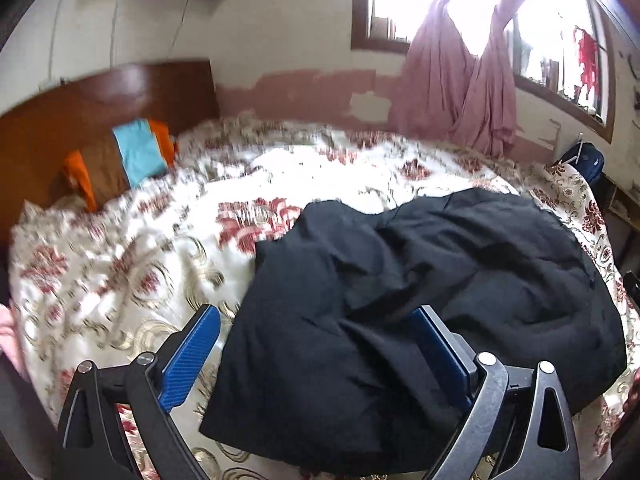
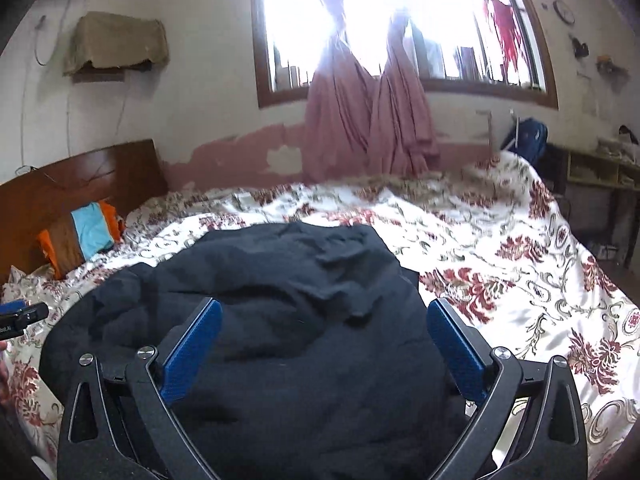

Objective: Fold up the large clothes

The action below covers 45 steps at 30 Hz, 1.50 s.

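Garment: a large black garment of soft, rumpled cloth (image 1: 420, 312) is seen spread in a loose heap on the bed covered with a white quilt printed in red and gold flowers (image 1: 120, 264); it is not yet folded into any neat shape.

Place of the garment: it is found on the near half of the quilt, well apart from the striped orange, brown and light-blue pillow (image 1: 120, 160) at the dark wooden headboard (image 1: 80, 108).

Long axis: the heap is judged to run across the bed, roughly level with the near edge, though its outline is too crumpled for certainty.

Left gripper (image 1: 320, 336): its blue-padded fingers are held wide apart and nothing is gripped. The near left edge of the garment lies between and below them; one finger is over bare quilt, the other over black cloth.

Right gripper (image 2: 324, 332): its blue pads are likewise spread wide and empty. It is placed squarely over the garment (image 2: 280, 320), with black cloth under both fingers.

Nearer hand: each is close above the cloth; the left is nearer the garment's left edge, while the right edge lies just beside the right gripper, towards the window side.

Coming move: an edge grip by each hand is judged to be called for, with the right gripper needing a shift outward first.
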Available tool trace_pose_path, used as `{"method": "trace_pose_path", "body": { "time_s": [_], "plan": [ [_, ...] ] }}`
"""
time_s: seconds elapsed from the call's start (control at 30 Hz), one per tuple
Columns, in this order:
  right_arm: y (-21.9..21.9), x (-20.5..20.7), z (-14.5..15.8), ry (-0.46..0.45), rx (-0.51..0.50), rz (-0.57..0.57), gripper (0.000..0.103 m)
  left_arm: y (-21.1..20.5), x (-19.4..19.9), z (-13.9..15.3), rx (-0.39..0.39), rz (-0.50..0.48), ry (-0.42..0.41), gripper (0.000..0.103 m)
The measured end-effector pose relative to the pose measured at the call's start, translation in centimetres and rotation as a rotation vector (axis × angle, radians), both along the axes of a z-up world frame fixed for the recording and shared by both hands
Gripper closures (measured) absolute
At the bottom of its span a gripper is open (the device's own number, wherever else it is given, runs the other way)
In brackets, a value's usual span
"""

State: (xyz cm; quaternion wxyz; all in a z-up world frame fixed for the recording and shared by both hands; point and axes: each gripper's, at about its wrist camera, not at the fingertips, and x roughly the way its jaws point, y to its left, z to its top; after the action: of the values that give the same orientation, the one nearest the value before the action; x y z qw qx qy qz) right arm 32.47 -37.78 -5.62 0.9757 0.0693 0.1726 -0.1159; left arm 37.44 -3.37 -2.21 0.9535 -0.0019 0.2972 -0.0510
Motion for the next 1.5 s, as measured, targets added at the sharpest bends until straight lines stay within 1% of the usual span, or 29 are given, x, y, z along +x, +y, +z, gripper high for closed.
{"method": "trace_pose_path", "body": {
  "time_s": [0.2, 0.4, 0.63, 0.77, 0.87, 1.03, 1.2, 1.3, 1.4, 1.5],
  "plan": [
    [1.3, -2.2, 0.8, -0.078, -0.012, 0.015, 0.002, -1.4, -3.9, 2.7, 0.005, -0.054, -0.106, 0.005],
    [2.8, -4.4, 1.2, -0.145, -0.039, 0.034, 0.002, -2.7, -7.9, 4.3, -0.002, -0.062, -0.226, 0.004],
    [4.8, -7.7, 1.5, -0.228, -0.061, 0.069, 0.002, -3.7, -11.6, 4.2, -0.011, -0.072, -0.279, 0.004],
    [5.9, -9.9, 1.5, -0.281, -0.072, 0.093, 0.002, -3.4, -13.3, 3.8, -0.036, -0.070, -0.310, 0.004],
    [6.9, -11.5, 1.5, -0.311, -0.093, 0.114, 0.002, -3.1, -14.4, 3.7, -0.047, -0.080, -0.313, 0.004],
    [8.7, -14.1, 2.6, -0.304, -0.094, 0.148, 0.002, -2.5, -16.6, 4.1, -0.031, -0.082, -0.324, 0.004],
    [10.3, -15.9, 3.8, -0.272, -0.095, 0.185, 0.002, -1.3, -19.0, 5.0, -0.060, -0.064, -0.344, 0.004],
    [11.0, -17.3, 4.4, -0.262, -0.091, 0.204, 0.002, -0.8, -20.6, 5.5, -0.033, -0.030, -0.363, 0.004],
    [11.4, -18.3, 4.7, -0.240, -0.083, 0.212, 0.002, -0.3, -22.1, 5.9, -0.027, -0.015, -0.387, 0.004],
    [11.8, -19.5, 5.1, -0.224, -0.075, 0.215, 0.002, 0.0, -23.0, 6.2, -0.022, -0.020, -0.360, 0.004]
  ]
}}
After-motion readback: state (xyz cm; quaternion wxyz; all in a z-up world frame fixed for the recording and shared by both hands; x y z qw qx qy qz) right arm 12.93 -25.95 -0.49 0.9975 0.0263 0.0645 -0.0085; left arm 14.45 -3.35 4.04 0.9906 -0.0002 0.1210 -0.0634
